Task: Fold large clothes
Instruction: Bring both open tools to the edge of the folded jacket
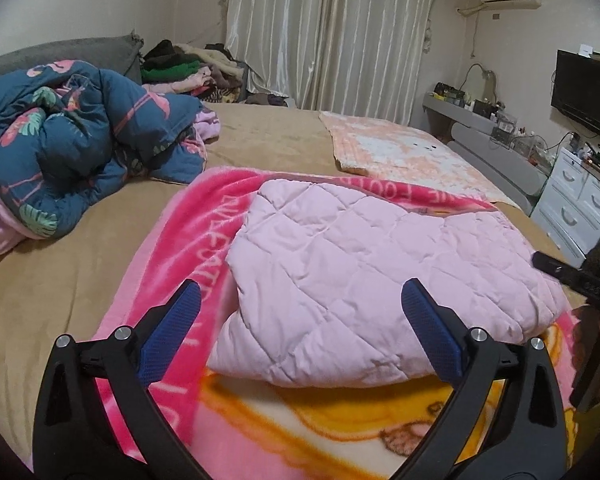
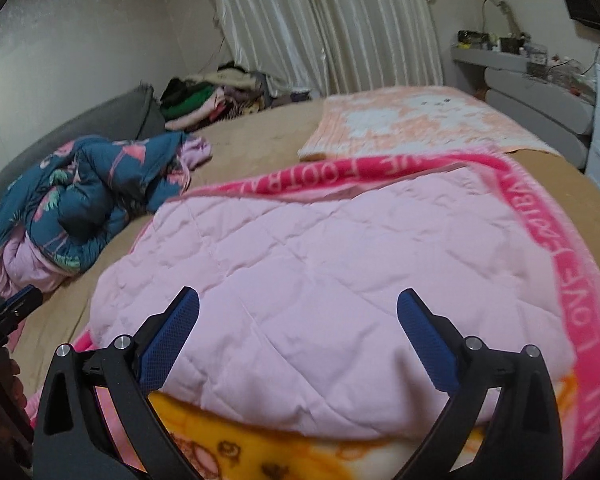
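A folded pale pink quilted garment point(image 1: 380, 280) lies in the middle of a bright pink blanket point(image 1: 188, 240) with white lettering along its border and a yellow cartoon print at the near end, and both lie on the bed point(image 1: 80, 272), which is covered in a tan sheet. The left tongs point(image 1: 300, 312) hang over the near edge of the garment, released, blue pads spread wide with nothing pressed between them; the right tongs point(image 2: 298, 320) stand just as wide above the same near fold, also gripping nothing. The garment's left edge sits inside the blanket's border, leaving a strip of pink showing, and its far edge stops short of the lettered band. To the left there is a broad stretch of bare tan sheet before a crumpled dark blue floral quilt point(image 1: 80, 148) near the grey headboard point(image 1: 80, 52). Beyond the blanket lies a flat peach and white mat point(image 1: 400, 152), just past its far border. A heap of mixed clothes point(image 1: 188, 72) sits at the far corner by the pale curtains point(image 1: 332, 32). On the right, close by the bed's edge, stand a grey shelf point(image 1: 460, 116) cluttered with small items and a white drawer unit point(image 1: 576, 196), with a dark television point(image 1: 588, 96) on the wall above.
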### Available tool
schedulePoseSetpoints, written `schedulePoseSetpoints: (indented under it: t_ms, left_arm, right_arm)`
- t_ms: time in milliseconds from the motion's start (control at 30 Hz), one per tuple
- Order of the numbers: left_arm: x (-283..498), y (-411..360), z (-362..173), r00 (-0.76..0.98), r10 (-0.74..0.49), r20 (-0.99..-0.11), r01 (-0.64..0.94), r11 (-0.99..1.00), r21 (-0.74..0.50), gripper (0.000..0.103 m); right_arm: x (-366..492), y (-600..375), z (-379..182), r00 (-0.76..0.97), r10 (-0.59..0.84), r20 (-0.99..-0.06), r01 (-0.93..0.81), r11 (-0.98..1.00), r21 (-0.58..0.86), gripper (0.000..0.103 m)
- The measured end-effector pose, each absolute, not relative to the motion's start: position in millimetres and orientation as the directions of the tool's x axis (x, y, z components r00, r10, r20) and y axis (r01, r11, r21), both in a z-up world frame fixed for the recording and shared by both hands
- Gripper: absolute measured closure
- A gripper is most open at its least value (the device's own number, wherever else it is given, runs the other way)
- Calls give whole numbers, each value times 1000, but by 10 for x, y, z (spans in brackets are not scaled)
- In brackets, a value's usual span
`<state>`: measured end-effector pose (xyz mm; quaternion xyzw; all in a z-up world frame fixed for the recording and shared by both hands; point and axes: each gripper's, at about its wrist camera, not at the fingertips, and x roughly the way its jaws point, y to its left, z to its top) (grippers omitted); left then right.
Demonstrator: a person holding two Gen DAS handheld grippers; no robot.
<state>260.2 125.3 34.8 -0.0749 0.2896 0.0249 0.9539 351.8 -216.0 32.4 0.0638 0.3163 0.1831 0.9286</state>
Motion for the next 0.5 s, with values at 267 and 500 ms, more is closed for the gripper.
schedulePoseSetpoints:
  t_ms: [267, 500]
  left_arm:
    - [2370, 1103, 418, 846, 35, -533, -83, 994, -65, 9]
    - [2183, 1081, 390, 849, 12, -528, -68, 994, -86, 9]
  right_arm:
    - [3063, -2441, 496, 775, 347, -529, -285, 938, 198, 4]
    - [2770, -2579, 525, 794, 319, -517, -273, 948, 164, 4]
